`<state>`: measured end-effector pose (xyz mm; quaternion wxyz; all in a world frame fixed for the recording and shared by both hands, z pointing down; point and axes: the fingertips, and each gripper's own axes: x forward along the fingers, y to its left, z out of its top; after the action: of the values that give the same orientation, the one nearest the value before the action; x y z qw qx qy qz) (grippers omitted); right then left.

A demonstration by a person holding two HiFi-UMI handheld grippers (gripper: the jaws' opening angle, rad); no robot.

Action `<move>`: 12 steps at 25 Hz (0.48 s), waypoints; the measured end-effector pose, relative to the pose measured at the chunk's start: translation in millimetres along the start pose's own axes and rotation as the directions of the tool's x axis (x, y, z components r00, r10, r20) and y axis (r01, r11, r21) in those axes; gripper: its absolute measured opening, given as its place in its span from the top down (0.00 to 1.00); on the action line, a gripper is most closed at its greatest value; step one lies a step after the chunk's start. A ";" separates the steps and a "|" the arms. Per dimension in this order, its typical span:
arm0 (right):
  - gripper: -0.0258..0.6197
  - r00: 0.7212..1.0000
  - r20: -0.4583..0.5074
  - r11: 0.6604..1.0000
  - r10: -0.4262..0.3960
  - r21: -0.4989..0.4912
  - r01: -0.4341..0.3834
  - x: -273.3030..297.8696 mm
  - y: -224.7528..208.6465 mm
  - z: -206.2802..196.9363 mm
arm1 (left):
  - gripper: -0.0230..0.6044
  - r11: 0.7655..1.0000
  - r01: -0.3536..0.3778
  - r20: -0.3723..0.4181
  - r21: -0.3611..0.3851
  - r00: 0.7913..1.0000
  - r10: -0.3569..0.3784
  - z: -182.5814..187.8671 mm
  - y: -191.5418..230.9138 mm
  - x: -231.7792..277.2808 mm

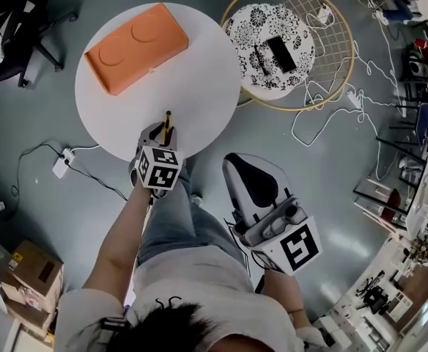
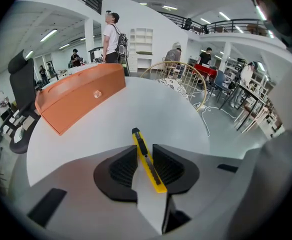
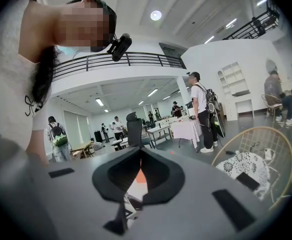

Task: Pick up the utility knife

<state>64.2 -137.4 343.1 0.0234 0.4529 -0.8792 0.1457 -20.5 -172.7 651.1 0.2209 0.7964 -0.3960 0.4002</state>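
Pickup looks all but done. The left gripper (image 2: pixel 145 153) has its jaws closed on the utility knife (image 2: pixel 146 161), pinching its slim body from both sides, with the tip poking out ahead past the pads. The knife sits over the near edge of the round table (image 2: pixel 151 109). I cannot tell whether it hangs clear of that surface, so a lift may be all that remains.

Ahead and to the left of that gripper lies an orange box (image 1: pixel 135 47), rectangular and smooth like moulded plastic, with two shallow circles pressed into its top. The table under it is white, matt and plain. The knife is long, thin and flat-sided, a yellow plastic casing with a black slider and a dark strip along its back. The pads gripping it are black and finely ribbed, set in smooth grey shells.

To the right, off the table and over the grey floor, the right gripper (image 3: pixel 140 170) has its jaws brought together on nothing. Beyond it stands a round wire frame (image 1: pixel 338 86) carrying a black-and-white floral cushion (image 1: pixel 262 28).
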 end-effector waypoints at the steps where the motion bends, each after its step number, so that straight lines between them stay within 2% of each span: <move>1: 0.95 1.000 0.000 1.000 -0.001 0.002 0.001 -0.1 0.1 -0.1 | 0.80 1.000 0.003 0.000 -0.009 1.000 -0.003 0.1 0.1 0.2; 4: 0.95 1.000 -0.007 1.000 -0.001 0.010 0.001 -1.0 0.9 -1.1 | 0.81 1.000 0.008 -0.013 -0.023 1.000 -0.008 1.2 -0.2 0.9; 5: 0.95 1.000 -0.006 1.000 -0.001 0.007 0.001 -1.0 1.4 -0.5 | 0.84 0.999 0.009 -0.022 -0.031 1.000 -0.009 1.4 0.6 1.1; 8: 0.95 1.000 -0.001 1.000 0.000 -0.006 0.000 -0.4 4.2 1.4 | 0.86 0.998 0.021 -0.043 -0.051 0.999 -0.023 1.2 3.7 1.4; 12: 0.95 1.000 -0.007 1.000 0.004 -0.014 -0.004 -1.4 8.1 1.6 | 0.86 0.998 0.028 -0.027 -0.053 0.999 -0.030 0.8 3.5 -3.4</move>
<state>58.7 -132.3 339.5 0.0290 0.4504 -0.8811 0.1413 -24.1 -173.8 648.0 0.2530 0.7904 -0.3918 0.3972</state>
